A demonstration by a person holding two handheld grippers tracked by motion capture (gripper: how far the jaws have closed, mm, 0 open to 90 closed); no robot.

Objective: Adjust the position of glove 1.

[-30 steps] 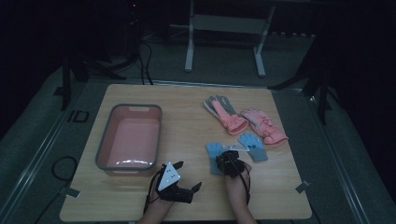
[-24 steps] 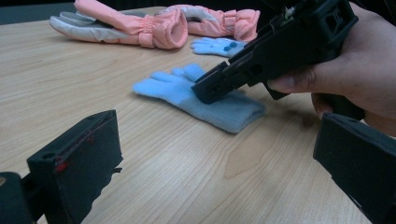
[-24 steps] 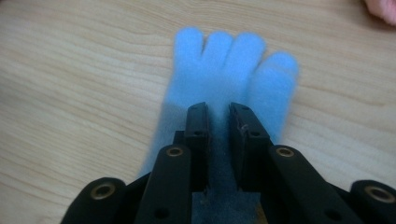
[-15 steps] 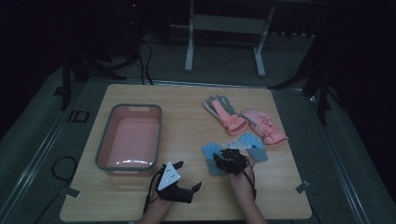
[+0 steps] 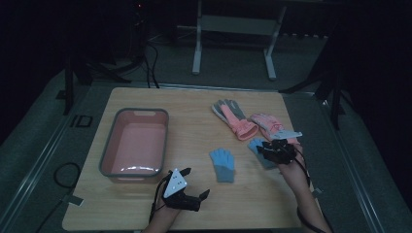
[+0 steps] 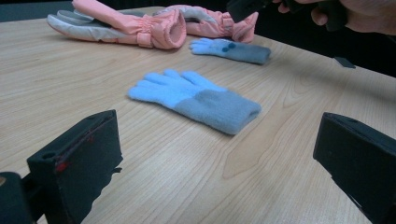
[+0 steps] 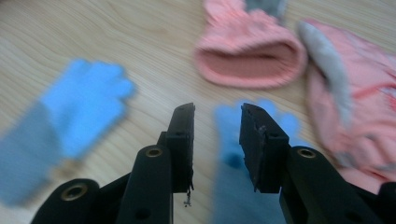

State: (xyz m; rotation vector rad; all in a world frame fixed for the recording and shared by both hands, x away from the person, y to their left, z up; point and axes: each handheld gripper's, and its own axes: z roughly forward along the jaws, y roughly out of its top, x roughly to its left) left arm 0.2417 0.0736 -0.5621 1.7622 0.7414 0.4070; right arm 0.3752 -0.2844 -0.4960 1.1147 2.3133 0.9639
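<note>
High view: the right gripper (image 5: pixel 276 150) hovered over the second blue glove (image 5: pixel 256 147) at right of centre, probably to grab it. Left gripper view: jaws spread wide, framing the first blue glove (image 6: pixel 196 99) mid-frame. Right gripper view: jaws slightly parted, pinching nothing.

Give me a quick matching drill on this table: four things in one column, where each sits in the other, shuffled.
Things:
1. pink tub
2. blue glove nearest the table's middle
3. pink and grey gloves
4. left gripper

Places:
A. far right part of the table
B. near edge, jaws wide apart
C. left side of the table
D. lying flat between the tub and the right gripper

Pairs: 1-C, 2-D, 3-A, 4-B
</note>
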